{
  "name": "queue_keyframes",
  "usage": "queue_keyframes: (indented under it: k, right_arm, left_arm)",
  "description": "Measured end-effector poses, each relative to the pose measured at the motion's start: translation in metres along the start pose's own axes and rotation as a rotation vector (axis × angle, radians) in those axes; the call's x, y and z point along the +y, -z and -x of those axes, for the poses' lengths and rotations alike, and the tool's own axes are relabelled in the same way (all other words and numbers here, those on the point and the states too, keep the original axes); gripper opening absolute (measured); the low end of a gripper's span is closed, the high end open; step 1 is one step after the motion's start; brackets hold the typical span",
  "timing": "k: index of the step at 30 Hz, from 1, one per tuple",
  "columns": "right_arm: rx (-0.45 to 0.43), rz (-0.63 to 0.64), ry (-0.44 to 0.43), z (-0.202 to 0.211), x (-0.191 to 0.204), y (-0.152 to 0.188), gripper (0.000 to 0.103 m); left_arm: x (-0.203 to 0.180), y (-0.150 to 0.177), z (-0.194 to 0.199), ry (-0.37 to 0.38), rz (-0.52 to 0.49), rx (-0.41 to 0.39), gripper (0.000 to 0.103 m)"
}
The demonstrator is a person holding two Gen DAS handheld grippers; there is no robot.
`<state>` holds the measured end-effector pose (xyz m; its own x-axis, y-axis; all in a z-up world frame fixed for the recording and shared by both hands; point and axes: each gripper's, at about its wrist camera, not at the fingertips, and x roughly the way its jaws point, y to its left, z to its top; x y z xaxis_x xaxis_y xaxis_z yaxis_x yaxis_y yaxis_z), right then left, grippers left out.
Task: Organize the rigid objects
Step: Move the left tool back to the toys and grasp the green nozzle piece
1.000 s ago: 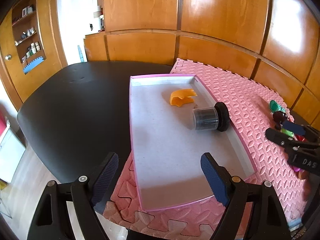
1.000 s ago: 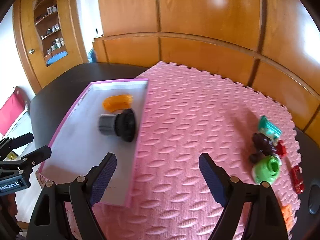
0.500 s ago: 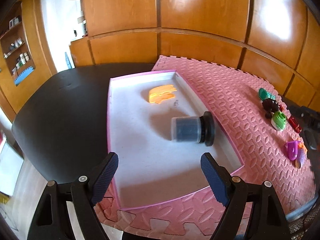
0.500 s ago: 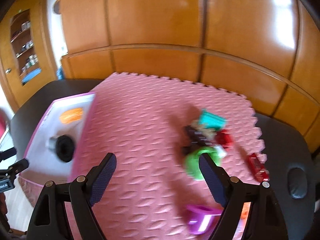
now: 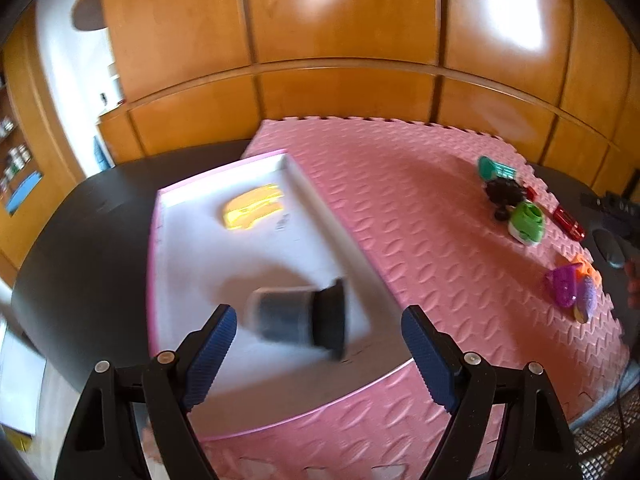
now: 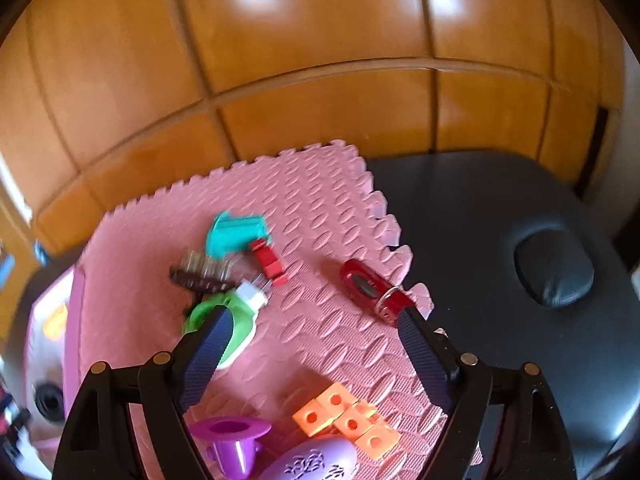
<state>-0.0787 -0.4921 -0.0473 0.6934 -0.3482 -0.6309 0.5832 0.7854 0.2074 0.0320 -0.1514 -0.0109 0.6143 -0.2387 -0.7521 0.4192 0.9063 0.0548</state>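
Observation:
A pink-rimmed white tray (image 5: 188,248) lies on the left of a pink foam mat (image 5: 420,220). In it are a yellow piece (image 5: 250,207) and a dark jar with a black lid (image 5: 298,320) on its side. My left gripper (image 5: 320,344) hovers open just in front of the jar, holding nothing. My right gripper (image 6: 316,352) is open above the mat's right end. Loose toys lie around it: a green piece (image 6: 224,320) behind its left finger, a teal piece (image 6: 236,236), a dark brush (image 6: 200,276), a red block (image 6: 270,262), a red fob (image 6: 368,288), orange cubes (image 6: 348,416) and a purple cup (image 6: 232,440).
The mat sits on a black table (image 6: 500,208) with a rounded black bump (image 6: 554,266) at the right. Wooden wall panels (image 5: 340,92) stand close behind. A lilac oval piece (image 6: 312,460) lies at the near edge. The same toy pile (image 5: 526,224) shows at the mat's right in the left wrist view.
The right gripper has swung from the tray to the toy pile at the mat's right end. The left gripper has moved closer to the jar. Both have stayed open.

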Motion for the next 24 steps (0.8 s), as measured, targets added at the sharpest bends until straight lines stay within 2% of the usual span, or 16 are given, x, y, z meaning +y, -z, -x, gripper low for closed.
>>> queue_keyframes:
  k: [9,15,19,24]
  right_arm:
    - [0.007,-0.092,-0.001,0.0,-0.016,-0.002,0.086]
    - [0.005,-0.107,0.002,0.002,-0.018,-0.003,0.086]
    - [0.014,-0.123,-0.012,0.001,-0.02,-0.004,0.086]
    - [0.015,-0.127,-0.028,0.001,-0.021,-0.005,0.086]
  left_arm:
    - [-0.069,-0.023,-0.025,0.118,-0.116,0.036,0.085]
    - [-0.122,-0.041,-0.04,0.205,-0.2,0.021,0.084]
    - [-0.159,-0.053,-0.056,0.243,-0.275,0.02,0.077]
    - [-0.198,-0.069,-0.076,0.296,-0.345,0.01,0.077]
